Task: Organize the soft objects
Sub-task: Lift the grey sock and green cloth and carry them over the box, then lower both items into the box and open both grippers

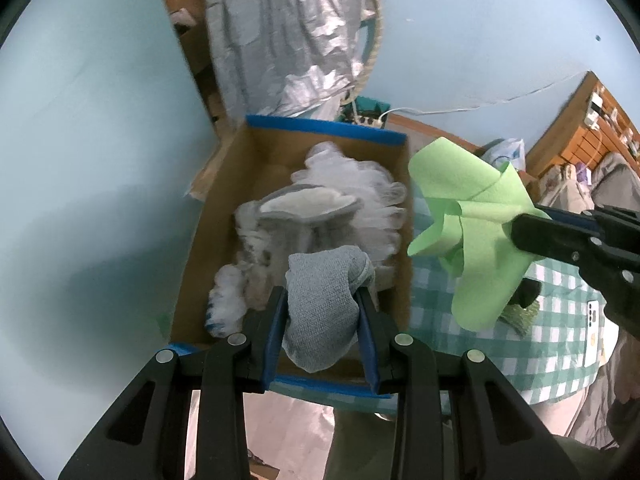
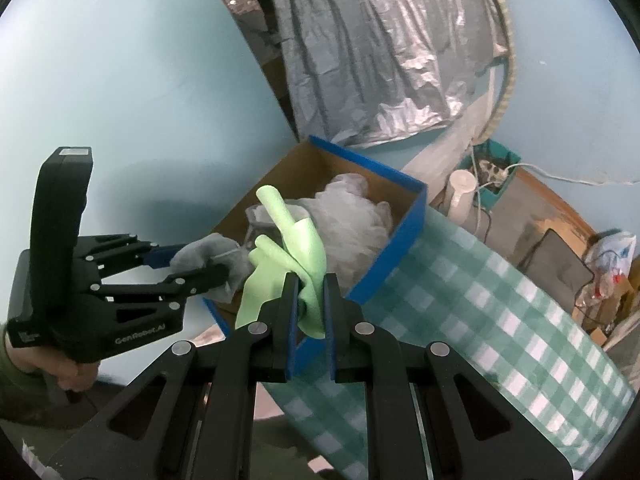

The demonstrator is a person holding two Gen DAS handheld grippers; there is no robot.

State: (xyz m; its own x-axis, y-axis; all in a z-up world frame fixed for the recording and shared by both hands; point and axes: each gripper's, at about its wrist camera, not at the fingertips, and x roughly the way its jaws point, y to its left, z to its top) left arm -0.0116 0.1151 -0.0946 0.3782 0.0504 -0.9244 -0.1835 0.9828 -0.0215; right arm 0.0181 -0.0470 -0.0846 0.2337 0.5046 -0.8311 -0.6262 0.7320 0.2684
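A: What does the left gripper (image 1: 323, 312) have hold of?

B: A grey knitted cloth (image 1: 324, 304). The blue-padded jaws are closed against its two sides, and the fabric bunches up between them and sags below. From the right wrist view the same cloth (image 2: 218, 258) sits pinched at the tips of that gripper (image 2: 218, 270), held over the near edge of the cardboard box (image 2: 404, 232).

A: And the right gripper (image 2: 311, 300)?

B: Its jaws are closed nearly together on a light green cloth (image 2: 296, 256), which rises in a rolled fold above the fingers and hangs loosely to the left. In the left wrist view the green cloth (image 1: 468, 220) is in the air, to the right of the box and over the checked worktop (image 1: 552, 344).

A: Where does the box stand?

B: The box (image 1: 208, 240), brown inside with blue tape along its rim, stands at the edge of the green-and-white checked worktop (image 2: 500, 320), close to the pale blue wall (image 1: 100, 120).

A: What lies in it?

B: A white mesh puff (image 1: 360, 200), and in front of it a grey fuzzy item with a pale oval patch (image 1: 308, 208). A second white frilly piece (image 1: 228, 296) lies at the near left corner.

A: Anything behind?

B: A crinkled silver sheet (image 2: 384, 48) hangs against the wall beyond the box.
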